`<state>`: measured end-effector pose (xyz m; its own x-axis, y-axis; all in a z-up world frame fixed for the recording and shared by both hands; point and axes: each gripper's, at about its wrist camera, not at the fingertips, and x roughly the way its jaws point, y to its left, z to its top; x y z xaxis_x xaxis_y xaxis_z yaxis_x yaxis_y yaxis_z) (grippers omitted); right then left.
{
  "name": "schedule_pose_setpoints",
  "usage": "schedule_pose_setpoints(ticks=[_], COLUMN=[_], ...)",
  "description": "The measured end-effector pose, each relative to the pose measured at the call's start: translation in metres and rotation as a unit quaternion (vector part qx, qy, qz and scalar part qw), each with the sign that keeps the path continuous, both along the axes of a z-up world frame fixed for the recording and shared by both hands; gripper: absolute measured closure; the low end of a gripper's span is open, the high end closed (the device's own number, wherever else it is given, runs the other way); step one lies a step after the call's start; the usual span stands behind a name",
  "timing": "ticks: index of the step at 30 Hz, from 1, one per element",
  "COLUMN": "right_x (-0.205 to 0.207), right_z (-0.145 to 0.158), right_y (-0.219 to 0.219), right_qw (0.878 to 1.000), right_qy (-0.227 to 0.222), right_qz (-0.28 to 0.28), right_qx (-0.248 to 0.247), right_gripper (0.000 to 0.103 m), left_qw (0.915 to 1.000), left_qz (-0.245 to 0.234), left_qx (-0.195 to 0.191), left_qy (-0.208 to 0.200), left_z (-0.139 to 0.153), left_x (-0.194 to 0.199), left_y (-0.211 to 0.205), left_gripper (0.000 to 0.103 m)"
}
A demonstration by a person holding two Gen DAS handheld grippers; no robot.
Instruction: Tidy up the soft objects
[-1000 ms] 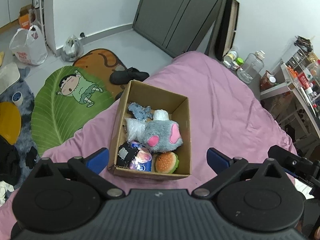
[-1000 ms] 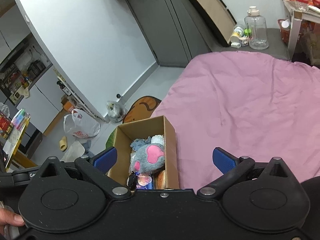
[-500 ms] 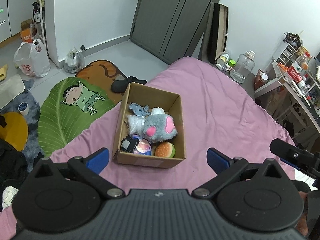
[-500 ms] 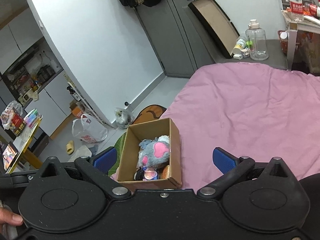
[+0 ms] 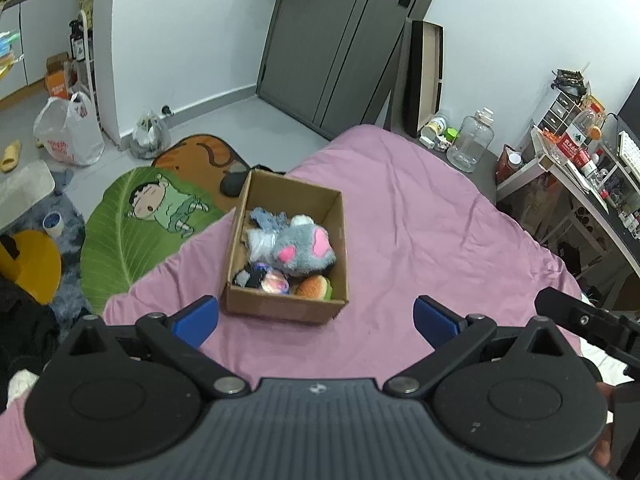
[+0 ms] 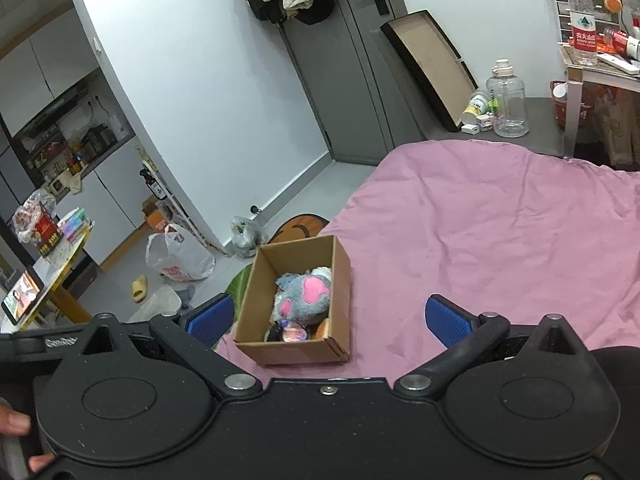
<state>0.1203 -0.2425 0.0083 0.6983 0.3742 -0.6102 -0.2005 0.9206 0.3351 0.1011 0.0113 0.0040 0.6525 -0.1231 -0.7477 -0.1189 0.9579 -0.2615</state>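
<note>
An open cardboard box (image 5: 334,216) stands on the pink bed cover (image 5: 420,240) near its left edge. It holds several soft toys: a grey plush with pink patches (image 5: 302,246), a burger plush (image 5: 315,289), a small pink toy (image 5: 275,282) and others. In the right wrist view the box (image 6: 340,280) and grey plush (image 6: 304,298) lie low centre. My left gripper (image 5: 316,318) is open and empty, well back from the box. My right gripper (image 6: 326,320) is open and empty, also back from the box.
The floor left of the bed holds a green leaf rug (image 5: 132,224), plastic bags (image 5: 66,132), a yellow stool (image 5: 28,264) and slippers. A clear jug (image 5: 472,144) and a cluttered desk (image 5: 580,168) stand right of the bed. A grey door (image 5: 332,40) is behind.
Both grippers have pulled back and up from the box, which looks smaller and farther in both views. The toys in the box have not moved. Both grippers stay open.
</note>
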Motion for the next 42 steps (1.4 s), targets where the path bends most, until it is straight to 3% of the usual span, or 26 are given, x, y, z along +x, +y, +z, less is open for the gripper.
schedule_pose_setpoints(ticks=[3,7,16,42], right_x=[-0.008,-0.018,-0.037,-0.053], right_z=[0.003,0.007,0.014,0.006], right_y=[-0.006,-0.008,-0.02,-0.025], right_qw=[1.0,1.0,1.0,0.999], right_qy=[-0.005,-0.008,-0.022,-0.024], right_qz=[0.003,0.003,0.005,0.018], right_qx=[0.003,-0.004,-0.002,-0.028], right_gripper=[0.0,0.0,0.0,0.0], left_qw=[0.9998,0.9999,0.9989,0.9983], left_qz=[-0.002,-0.001,-0.006,0.014], left_qx=[0.018,0.005,0.025,0.043], left_qy=[-0.004,-0.014,-0.039,-0.037], left_z=[0.007,0.015,0.029,0.013], left_x=[-0.009,-0.019,-0.037,-0.063], left_y=[-0.007,-0.01,-0.026,-0.022], left_gripper=[0.0,0.0,0.0,0.0])
